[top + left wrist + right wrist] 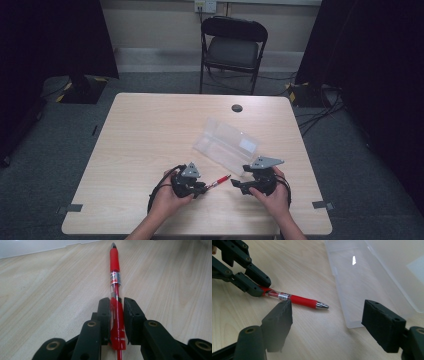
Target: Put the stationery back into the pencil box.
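A red pen (pixel 219 180) (pixel 115 290) (pixel 298 300) with a clear barrel and a silver tip lies low over the table, tip pointing right. My left gripper (pixel 203 188) (pixel 117 307) is shut on its rear end; its black jaws (pixel 259 286) show at the upper left of the right gripper view. My right gripper (pixel 235 183) (pixel 328 315) stands open just right of the pen's tip, nothing between its fingers. An open clear plastic case (pixel 227 144) (pixel 367 282) lies behind it.
A round cable hole (pixel 237 108) sits near the table's far edge. A black folding chair (pixel 232 47) stands beyond the table. Light wood tabletop (pixel 145 135) spreads bare to the left.
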{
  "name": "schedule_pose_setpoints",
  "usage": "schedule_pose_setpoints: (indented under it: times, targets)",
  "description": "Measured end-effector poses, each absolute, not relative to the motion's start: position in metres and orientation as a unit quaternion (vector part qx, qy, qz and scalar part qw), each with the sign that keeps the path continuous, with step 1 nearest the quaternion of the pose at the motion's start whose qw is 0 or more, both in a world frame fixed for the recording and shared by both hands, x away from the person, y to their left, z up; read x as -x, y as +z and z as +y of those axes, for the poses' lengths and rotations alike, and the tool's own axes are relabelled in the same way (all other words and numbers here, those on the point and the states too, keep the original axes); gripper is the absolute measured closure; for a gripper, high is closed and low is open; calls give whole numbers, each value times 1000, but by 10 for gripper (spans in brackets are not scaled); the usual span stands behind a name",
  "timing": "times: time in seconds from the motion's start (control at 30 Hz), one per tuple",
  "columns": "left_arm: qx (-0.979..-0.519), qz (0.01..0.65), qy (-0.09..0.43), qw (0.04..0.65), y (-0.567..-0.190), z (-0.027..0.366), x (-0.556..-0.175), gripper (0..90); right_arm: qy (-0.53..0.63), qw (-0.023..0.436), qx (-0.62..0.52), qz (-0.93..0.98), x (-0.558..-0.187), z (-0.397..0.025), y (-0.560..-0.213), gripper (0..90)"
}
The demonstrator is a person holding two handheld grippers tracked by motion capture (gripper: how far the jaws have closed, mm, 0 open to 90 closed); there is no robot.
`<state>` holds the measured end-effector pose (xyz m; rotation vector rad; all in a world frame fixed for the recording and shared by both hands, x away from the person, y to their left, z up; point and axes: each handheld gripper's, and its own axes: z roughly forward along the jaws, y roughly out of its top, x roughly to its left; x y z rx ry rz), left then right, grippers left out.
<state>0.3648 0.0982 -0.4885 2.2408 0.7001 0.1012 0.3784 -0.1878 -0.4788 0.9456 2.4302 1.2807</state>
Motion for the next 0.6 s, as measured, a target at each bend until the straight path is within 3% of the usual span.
schedule_pose_setpoints:
  times: [0.07, 0.27, 0.6]
  targets:
    - [-876, 278, 42, 391, -487, 103, -364, 639, 436, 114, -319, 834, -378, -184, -480, 237]
    - [-877, 294, 48, 376, -486, 121, -350, 506, 436, 111, -311, 837, -378, -177, -481, 238]
    - [-864, 332, 85, 370, -489, 152, -355, 475, 431, 102, -293, 847, -378, -168, -486, 239]
